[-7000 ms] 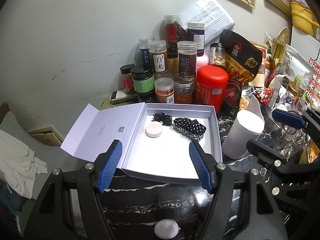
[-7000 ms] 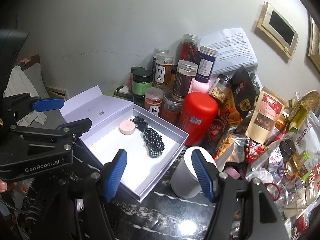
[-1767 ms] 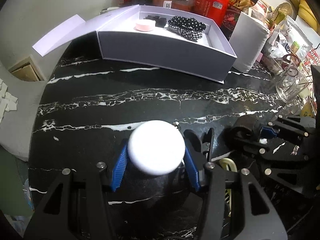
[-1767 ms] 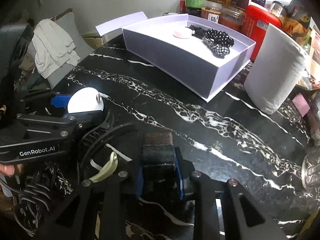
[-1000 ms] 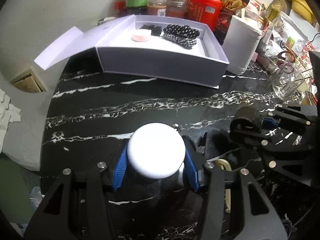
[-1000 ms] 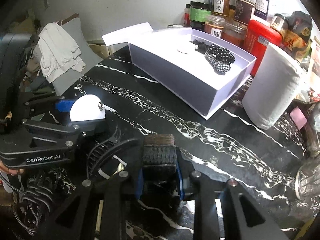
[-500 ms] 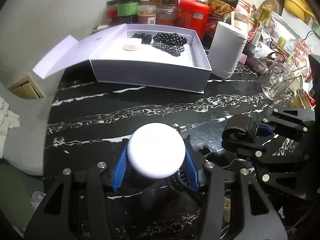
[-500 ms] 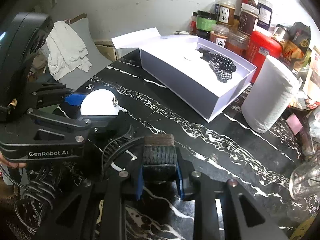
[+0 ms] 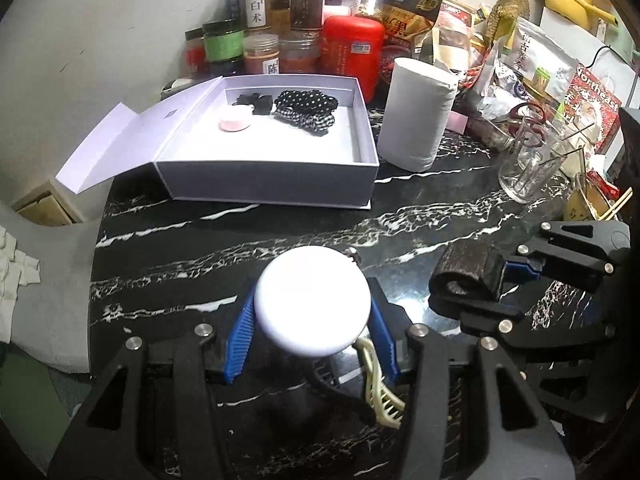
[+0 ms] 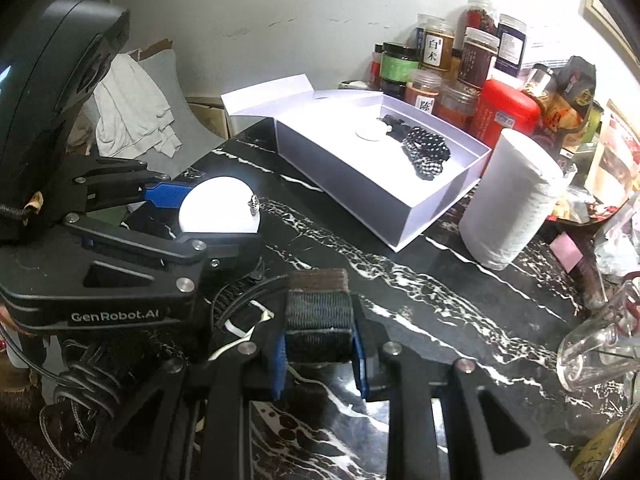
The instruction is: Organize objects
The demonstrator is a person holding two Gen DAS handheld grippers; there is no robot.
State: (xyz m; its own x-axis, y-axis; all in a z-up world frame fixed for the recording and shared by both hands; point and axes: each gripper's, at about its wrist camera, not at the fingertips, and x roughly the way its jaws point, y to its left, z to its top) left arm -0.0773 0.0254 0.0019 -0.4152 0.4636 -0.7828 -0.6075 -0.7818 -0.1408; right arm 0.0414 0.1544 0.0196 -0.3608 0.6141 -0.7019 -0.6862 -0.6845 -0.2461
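My left gripper (image 9: 310,332) is shut on a round white compact (image 9: 313,301) and holds it above the black marble table (image 9: 240,240); it also shows in the right wrist view (image 10: 219,211). My right gripper (image 10: 319,354) is shut on a dark rolled strap (image 10: 318,312), also seen from the left wrist view (image 9: 464,272). The open white box (image 9: 264,182) stands farther back and holds a pink round case (image 9: 235,123), a black bow (image 9: 254,102) and a dotted scrunchie (image 9: 306,110). A cream hair claw (image 9: 378,392) lies under my left gripper.
A white paper roll (image 9: 416,114) stands right of the box. Jars and a red canister (image 9: 348,50) line the wall behind it. A glass cup (image 9: 528,168) and snack bags crowd the right side. Black cables (image 10: 92,380) lie at the near left.
Both grippers have risen and pulled back from the table with their objects held. The box and jars now show farther away and lower in view.
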